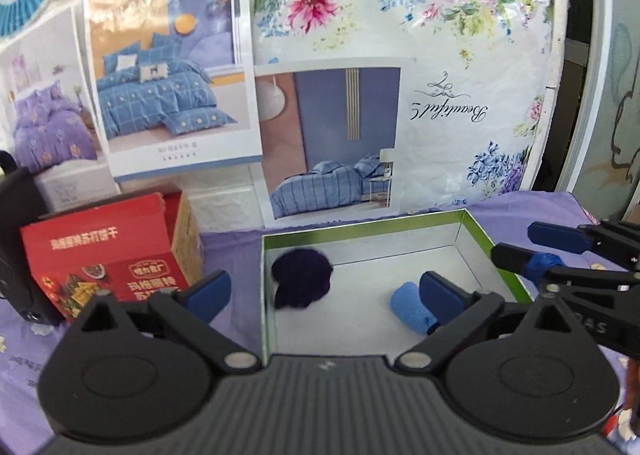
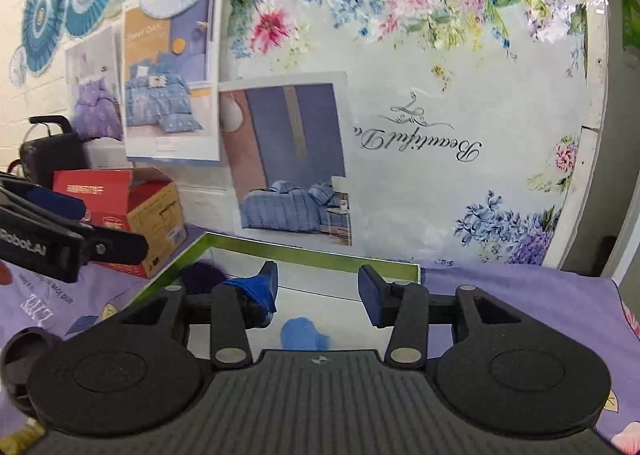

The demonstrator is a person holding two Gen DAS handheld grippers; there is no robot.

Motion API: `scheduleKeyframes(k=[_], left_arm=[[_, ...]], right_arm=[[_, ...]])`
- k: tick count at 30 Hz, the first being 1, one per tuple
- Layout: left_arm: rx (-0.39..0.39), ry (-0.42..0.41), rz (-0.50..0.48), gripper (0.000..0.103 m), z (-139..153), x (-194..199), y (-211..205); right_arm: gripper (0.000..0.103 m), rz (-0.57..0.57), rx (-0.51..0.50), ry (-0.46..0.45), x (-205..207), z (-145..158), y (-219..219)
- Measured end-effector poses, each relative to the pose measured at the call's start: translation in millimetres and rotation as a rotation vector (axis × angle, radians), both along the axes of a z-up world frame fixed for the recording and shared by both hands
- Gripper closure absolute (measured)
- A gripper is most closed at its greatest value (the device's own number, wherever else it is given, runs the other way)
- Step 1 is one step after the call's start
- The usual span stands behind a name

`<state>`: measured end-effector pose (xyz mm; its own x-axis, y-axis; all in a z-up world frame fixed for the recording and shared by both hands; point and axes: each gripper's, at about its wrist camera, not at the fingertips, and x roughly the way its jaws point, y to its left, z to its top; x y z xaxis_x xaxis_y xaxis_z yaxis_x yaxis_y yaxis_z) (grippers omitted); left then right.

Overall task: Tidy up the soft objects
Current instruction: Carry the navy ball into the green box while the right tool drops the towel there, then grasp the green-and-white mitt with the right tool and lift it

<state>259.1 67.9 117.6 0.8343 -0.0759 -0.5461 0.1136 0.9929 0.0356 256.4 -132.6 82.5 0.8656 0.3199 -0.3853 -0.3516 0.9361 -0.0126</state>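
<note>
Light blue soft roll (image 1: 412, 307) lies in the green-rimmed box (image 1: 360, 229), lower right of the left view, long axis slanting lower right. Dark pompom (image 1: 302, 279) sits left of it, apart. Left claw (image 1: 324, 289) gapes wide, empty; right claw (image 2: 318, 291) partly open, empty. Best lift both clear before fetching more.
</note>
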Motion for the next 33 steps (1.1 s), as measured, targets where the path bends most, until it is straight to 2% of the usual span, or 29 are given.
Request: scheduleKeyframes(k=[3,9,14,19,24,28,30,33], left_arm=[[0.035,-0.031,-0.008,0.003,4,-33,-1],[0.027,-0.054,-0.067,0.003,8,-114,3],[0.049,-0.026,-0.108,0.003,-9,-170,-4],[0.115,0.005,-0.135,0.003,-38,-208,-17],[0.220,0.047,-0.161,0.003,-60,-215,-26],[0.231,0.082,-0.188,0.003,-65,-199,-30],[0.240,0.095,-0.223,0.003,-68,-191,-35],[0.306,0.087,-0.311,0.003,-68,-179,-45]], right_arm=[[0.073,0.032,0.004,-0.033,-39,7,3],[0.071,0.087,0.030,-0.072,-130,13,0],[0.069,0.072,0.041,-0.056,-193,1,-3],[0.068,0.027,0.027,-0.001,-229,-23,-4],[0.067,-0.017,0.045,0.063,-241,-43,-10],[0.067,-0.022,0.013,0.104,-233,-58,-10],[0.067,-0.016,-0.020,0.121,-224,-65,-7],[0.066,-0.012,-0.076,0.124,-215,-72,-5]])
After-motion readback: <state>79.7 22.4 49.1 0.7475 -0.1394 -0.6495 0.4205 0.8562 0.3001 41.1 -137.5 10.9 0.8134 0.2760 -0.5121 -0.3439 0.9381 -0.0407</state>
